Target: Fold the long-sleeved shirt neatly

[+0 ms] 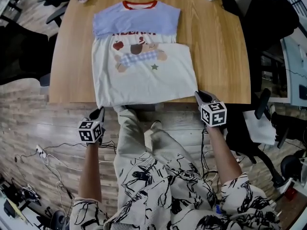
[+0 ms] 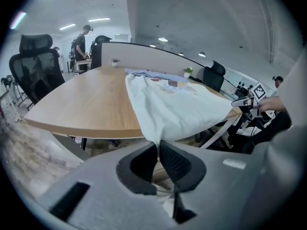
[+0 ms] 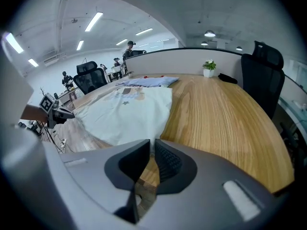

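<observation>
A white long-sleeved shirt with blue shoulders and a red collar (image 1: 144,75) lies flat on the light wooden table (image 1: 216,56), its hem hanging at the near edge. The head view alone shows its cartoon print. The left gripper (image 1: 100,110) is at the near-left hem corner, and only its own view shows the jaws pinching white cloth. The right gripper (image 1: 197,95) is pressed together on the near-right corner, and its view adds a small potted plant (image 3: 208,66) and a black office chair (image 3: 261,75)
</observation>
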`<action>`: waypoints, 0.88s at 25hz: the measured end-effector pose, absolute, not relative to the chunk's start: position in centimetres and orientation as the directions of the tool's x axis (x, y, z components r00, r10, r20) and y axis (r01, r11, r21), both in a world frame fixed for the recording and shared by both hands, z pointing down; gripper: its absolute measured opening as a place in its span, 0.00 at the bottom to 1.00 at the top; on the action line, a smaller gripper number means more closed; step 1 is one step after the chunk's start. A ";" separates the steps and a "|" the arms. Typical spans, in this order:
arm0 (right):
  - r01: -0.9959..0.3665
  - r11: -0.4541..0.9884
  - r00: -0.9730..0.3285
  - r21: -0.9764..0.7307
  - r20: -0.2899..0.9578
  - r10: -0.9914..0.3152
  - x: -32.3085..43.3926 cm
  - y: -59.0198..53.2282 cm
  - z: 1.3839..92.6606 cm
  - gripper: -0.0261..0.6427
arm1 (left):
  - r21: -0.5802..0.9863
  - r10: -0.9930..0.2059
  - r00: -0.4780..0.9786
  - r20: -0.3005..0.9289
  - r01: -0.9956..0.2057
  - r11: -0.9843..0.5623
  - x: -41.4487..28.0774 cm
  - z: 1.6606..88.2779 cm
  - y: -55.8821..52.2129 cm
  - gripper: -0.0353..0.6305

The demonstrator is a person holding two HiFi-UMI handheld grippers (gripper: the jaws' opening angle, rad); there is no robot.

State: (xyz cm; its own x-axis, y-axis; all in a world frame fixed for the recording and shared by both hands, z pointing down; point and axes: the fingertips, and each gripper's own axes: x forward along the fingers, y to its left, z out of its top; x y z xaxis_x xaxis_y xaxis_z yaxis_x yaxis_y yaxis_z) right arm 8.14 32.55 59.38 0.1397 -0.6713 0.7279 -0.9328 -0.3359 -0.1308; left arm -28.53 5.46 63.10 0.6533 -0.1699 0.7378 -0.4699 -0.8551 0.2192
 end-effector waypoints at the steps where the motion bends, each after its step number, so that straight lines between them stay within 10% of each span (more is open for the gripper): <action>1: -0.930 -0.342 0.141 -0.138 0.724 -0.676 7.7 32.7 58.9 0.10 | 0.216 -0.167 0.651 0.741 -0.466 -0.858 -29.1 62.5 5.4 0.09; 22: -0.829 -0.536 0.287 -0.163 0.697 -0.657 -3.5 35.7 53.8 0.10 | 0.359 0.045 0.750 0.660 -0.262 -0.896 -34.9 53.8 2.9 0.09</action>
State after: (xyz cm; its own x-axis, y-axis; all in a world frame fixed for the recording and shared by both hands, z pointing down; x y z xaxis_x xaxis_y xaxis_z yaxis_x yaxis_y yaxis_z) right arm -3.51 35.73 53.82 0.2874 -0.6568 0.6972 -0.8286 -0.5356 -0.1631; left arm -34.90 2.90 53.77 0.7500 0.0451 0.6599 -0.2624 -0.8956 0.3593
